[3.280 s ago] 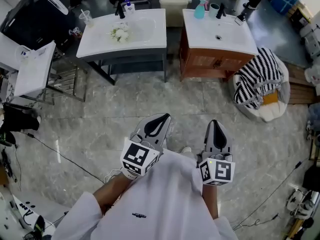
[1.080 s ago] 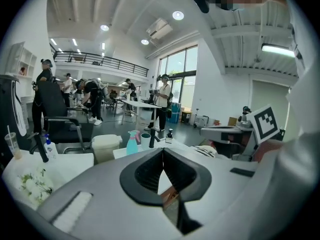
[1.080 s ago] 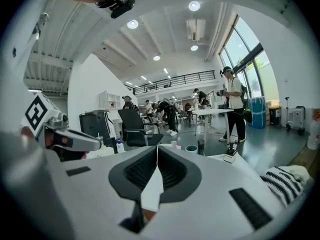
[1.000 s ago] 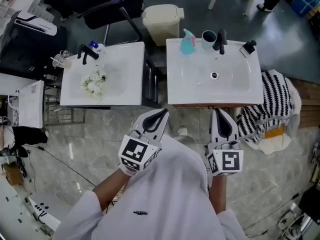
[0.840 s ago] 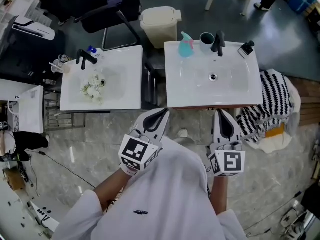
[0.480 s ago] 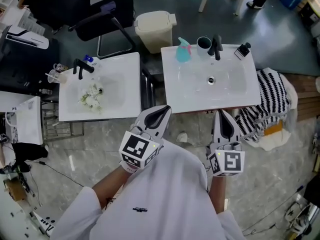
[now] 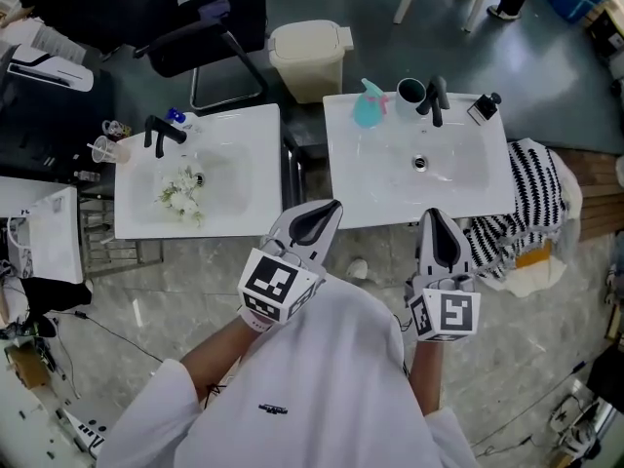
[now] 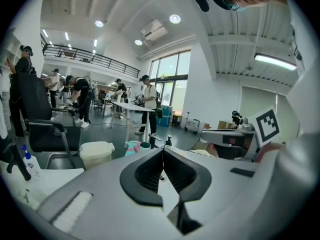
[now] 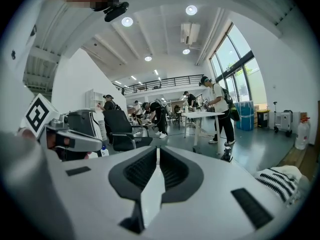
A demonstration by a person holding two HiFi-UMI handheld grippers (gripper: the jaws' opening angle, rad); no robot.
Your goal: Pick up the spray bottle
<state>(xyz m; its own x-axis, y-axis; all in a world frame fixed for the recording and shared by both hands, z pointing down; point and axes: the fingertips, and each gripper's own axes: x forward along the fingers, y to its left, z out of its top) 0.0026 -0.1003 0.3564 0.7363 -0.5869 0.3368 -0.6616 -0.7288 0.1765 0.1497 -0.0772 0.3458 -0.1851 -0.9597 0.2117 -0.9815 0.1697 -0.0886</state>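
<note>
On the back left corner of the right-hand washbasin [image 7: 468, 178] stands the teal spray bottle [image 7: 368, 107] with its pink trigger, upright, just beside a dark cup [image 7: 410, 91] and the black tap [image 7: 436, 98]. Both grippers are held at the near edge of that basin, well apart from the bottle. The left gripper [image 7: 330, 209] is clenched, its 2 jaws meeting with nothing between them. The right gripper [image 7: 435, 216] is likewise closed and empty. To the left, a 2nd washbasin [image 7: 249, 213] holds a small bunch of white flowers [image 7: 180, 188]. A cream bin [image 7: 310, 57] sits behind the gap between the 2 basins.
</note>
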